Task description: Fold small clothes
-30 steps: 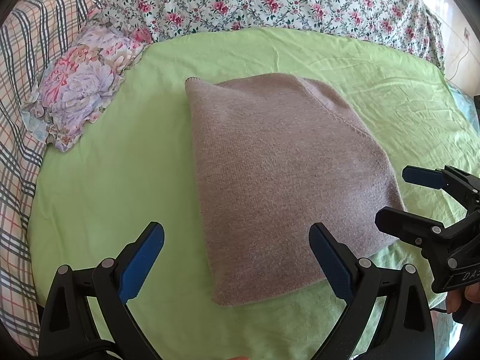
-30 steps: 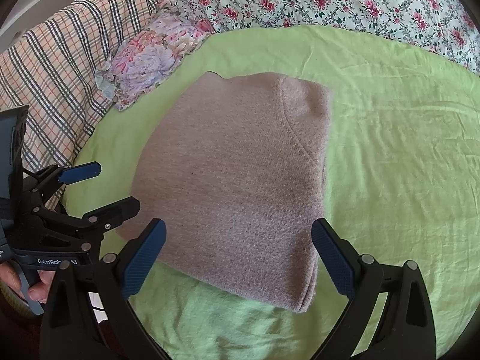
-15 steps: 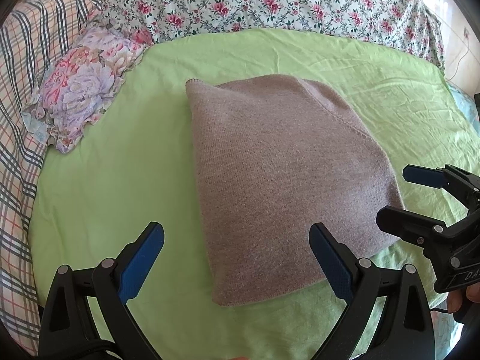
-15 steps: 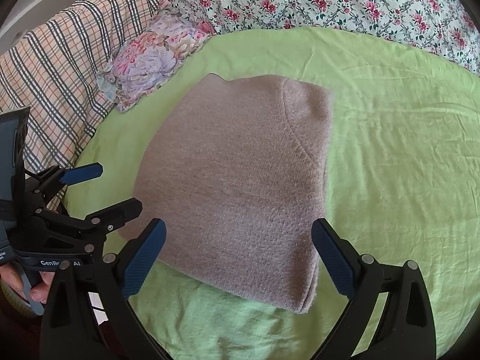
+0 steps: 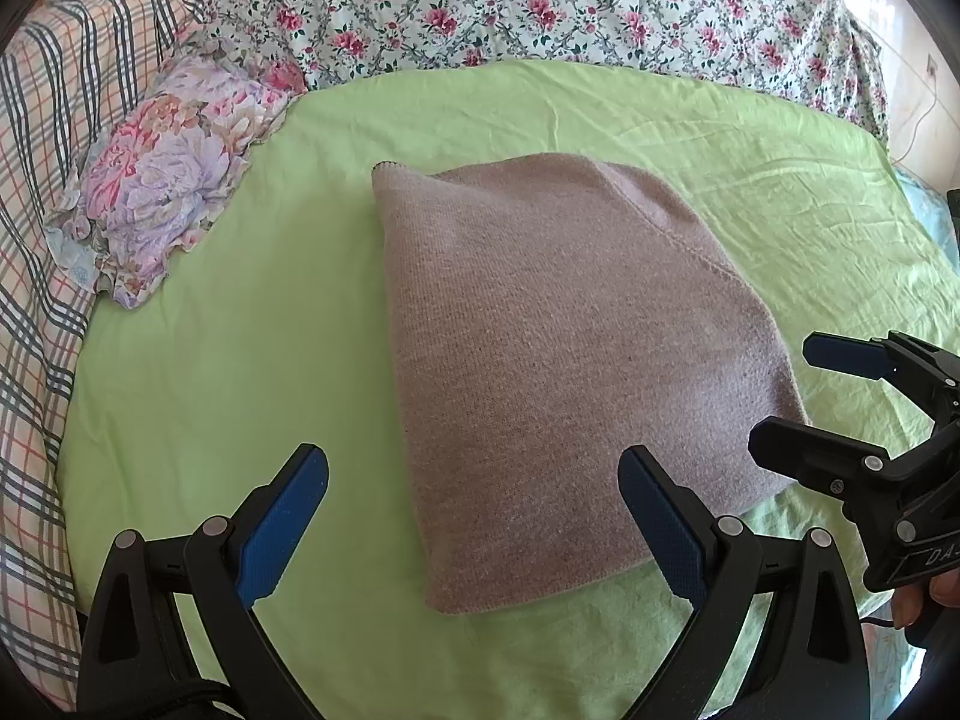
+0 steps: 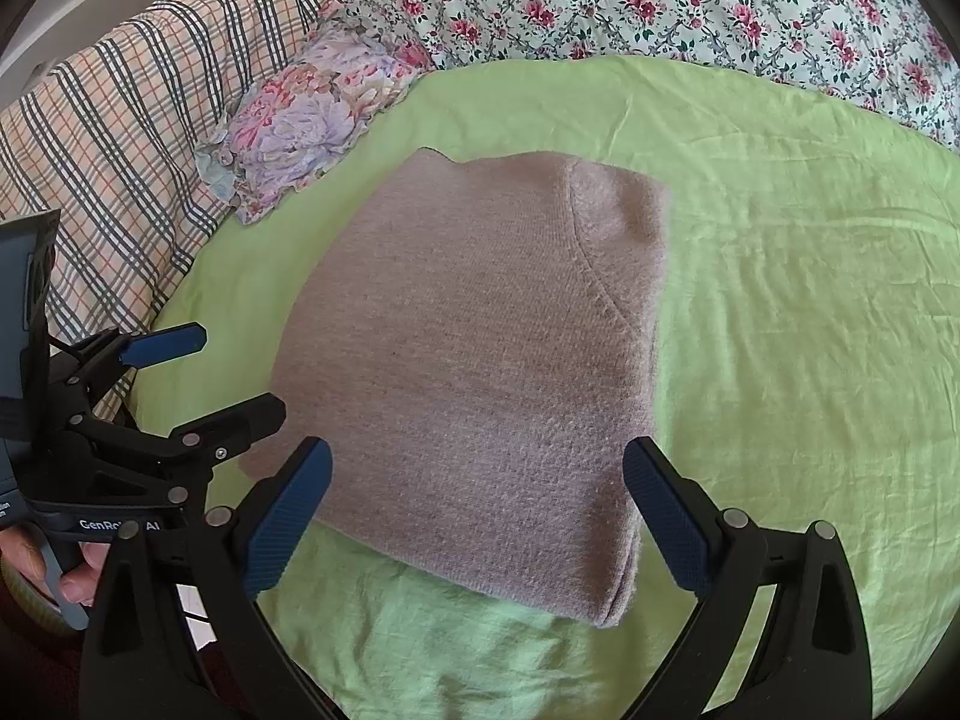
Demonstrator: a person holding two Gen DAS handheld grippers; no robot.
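While the folded sweater [image 5: 558, 372] lies in the same place on the green sheet [image 5: 228, 360] as it did a second ago, both tongs hang over its near edge with nothing in their grasp. The left tongs [image 5: 474, 516] stand wide open, blue pads either side of the sweater's near left corner; the right tongs [image 6: 480, 510] are spread just as far over the near right part. Nothing has shifted in that second but a slight drift of the cameras, which suggests the fold is finished or nearly so, with the knit lying as a compact, many-layered rectangle. Its right side is a thick folded edge, its left a thinner hem. Bare sheet surrounds it on every side, widest to the right. A flowered pillow [image 6: 300, 120] sits well off the far left corner, beside a plaid blanket [image 6: 120, 120], and a floral quilt [image 5: 540, 6] bounds the far side.
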